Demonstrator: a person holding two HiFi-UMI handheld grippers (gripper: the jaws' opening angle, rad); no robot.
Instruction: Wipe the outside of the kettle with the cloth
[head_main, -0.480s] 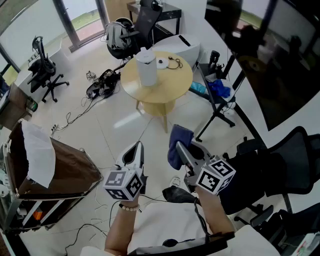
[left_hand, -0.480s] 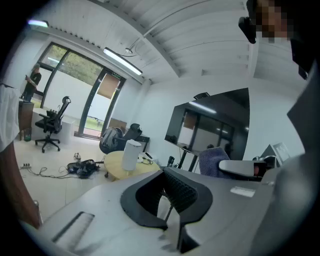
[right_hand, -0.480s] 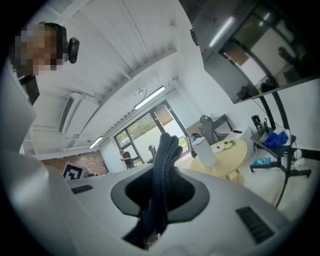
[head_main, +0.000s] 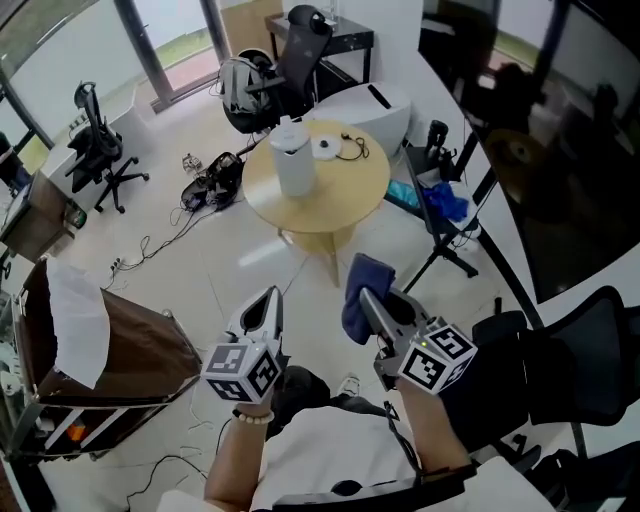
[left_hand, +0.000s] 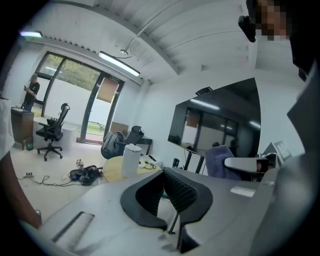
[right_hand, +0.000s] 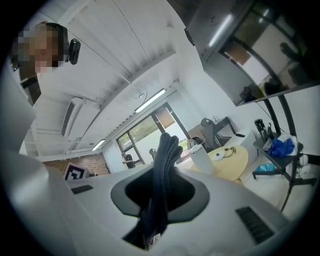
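Right fingers (head_main: 373, 309) clamp the cloth (head_main: 368, 272), left fingers (head_main: 268, 308) meet empty, kettle (head_main: 294, 160) well beyond both.

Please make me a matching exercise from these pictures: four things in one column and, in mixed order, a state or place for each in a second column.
1 kettle
2 cloth
3 left tongs
4 table

A pinched in the right tongs
B shut, nothing between them
C white, standing on the table
D round, light wood

Pairs: 1-C, 2-A, 3-B, 4-D
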